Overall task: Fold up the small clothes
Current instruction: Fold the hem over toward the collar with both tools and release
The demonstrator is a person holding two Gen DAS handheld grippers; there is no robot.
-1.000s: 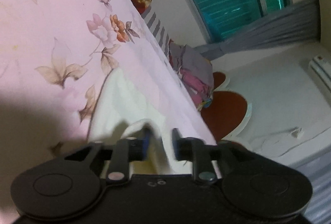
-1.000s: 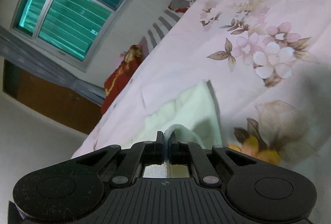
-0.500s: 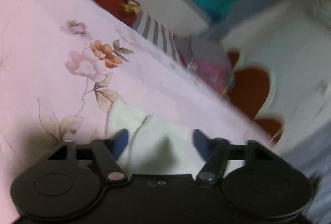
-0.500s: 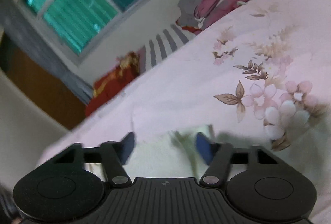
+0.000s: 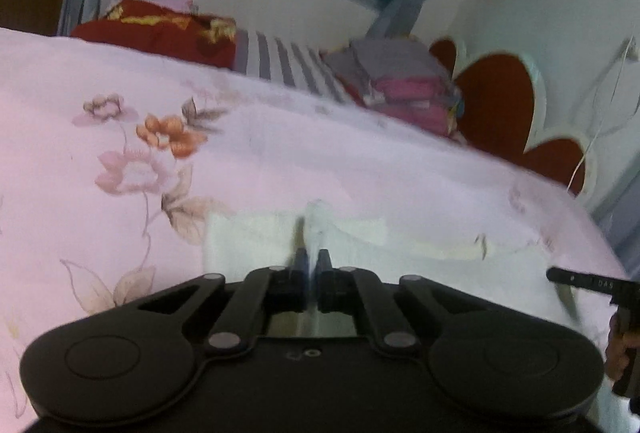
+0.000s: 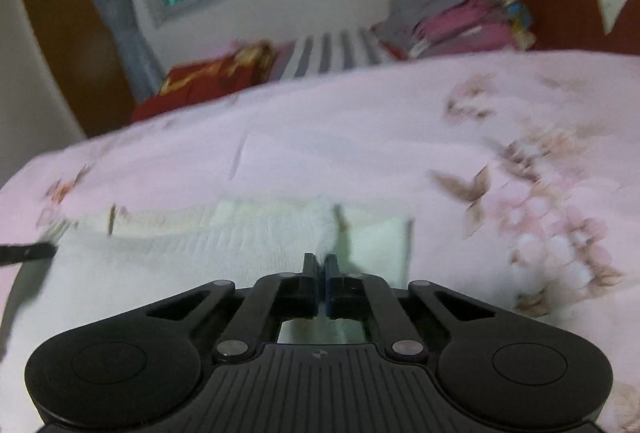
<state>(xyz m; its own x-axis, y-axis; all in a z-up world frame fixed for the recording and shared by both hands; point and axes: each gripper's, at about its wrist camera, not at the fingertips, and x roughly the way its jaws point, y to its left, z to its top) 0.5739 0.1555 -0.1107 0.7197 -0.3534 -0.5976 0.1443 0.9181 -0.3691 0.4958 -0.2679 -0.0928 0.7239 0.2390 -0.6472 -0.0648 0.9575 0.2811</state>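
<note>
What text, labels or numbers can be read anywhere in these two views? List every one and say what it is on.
"DAS": pale letters on the black part of the right gripper at the right edge of the left wrist view; blurred, so the reading is uncertain and may be incomplete.
Small embossed mark on the left gripper body: too small to read.
Nothing readable on the white garment, the floral bedsheet or the folded clothes pile.

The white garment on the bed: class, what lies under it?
The white garment lies on the pink floral bedsheet, which shows all around it. Whatever is directly beneath stays covered. Both tools pinch its raised folds.
</note>
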